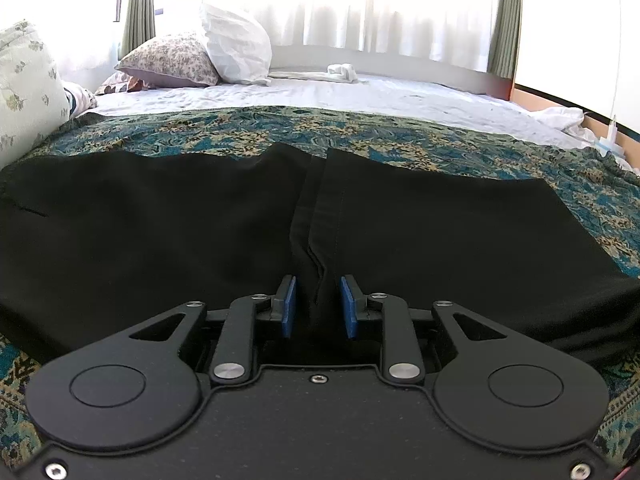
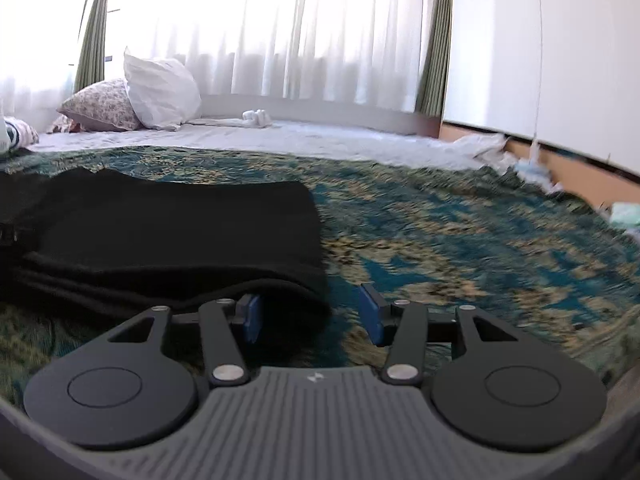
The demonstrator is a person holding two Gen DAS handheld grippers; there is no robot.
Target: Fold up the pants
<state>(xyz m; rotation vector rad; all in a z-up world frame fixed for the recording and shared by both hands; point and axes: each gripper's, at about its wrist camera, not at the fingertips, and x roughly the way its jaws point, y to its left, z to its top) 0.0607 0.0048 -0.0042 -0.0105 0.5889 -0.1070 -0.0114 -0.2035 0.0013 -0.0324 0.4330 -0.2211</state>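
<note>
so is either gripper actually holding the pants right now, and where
Nothing is held. The left gripper is open astride the black pants; the right gripper is open at their end.

Black pants (image 1: pixel 160 220); teal-gold patterned bedspread (image 2: pixel 460 240); floral pillow (image 1: pixel 172 60); curtains (image 2: pixel 434 52) apparently olive-green.

Left tongs (image 1: pixel 319 306) narrowly parted, right tongs (image 2: pixel 312 318) spread wide.
</note>
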